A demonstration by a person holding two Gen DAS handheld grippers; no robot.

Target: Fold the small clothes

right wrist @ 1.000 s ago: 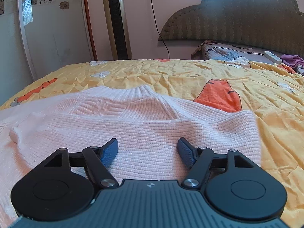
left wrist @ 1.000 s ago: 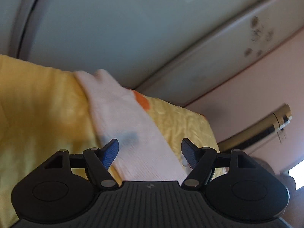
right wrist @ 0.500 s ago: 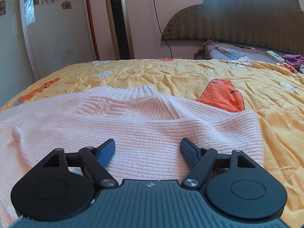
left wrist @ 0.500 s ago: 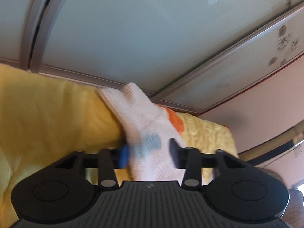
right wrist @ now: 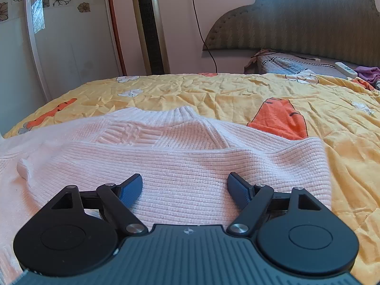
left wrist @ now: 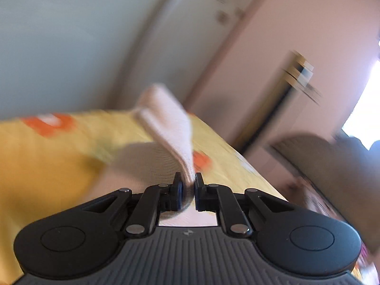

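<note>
Left claw, apart a second ago, now pinches the sleeve, lifting it ahead; right claw gapes over the sweater; fold begun.

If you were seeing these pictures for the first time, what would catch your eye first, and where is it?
Probably the pale pink knitted sweater, spread flat across the near part of the yellow bedspread with its orange carrot print just beyond it on the right. Next, in the blurred left wrist view, the left gripper shut on a strip of that sweater. The right gripper hangs open over the knit.
</note>
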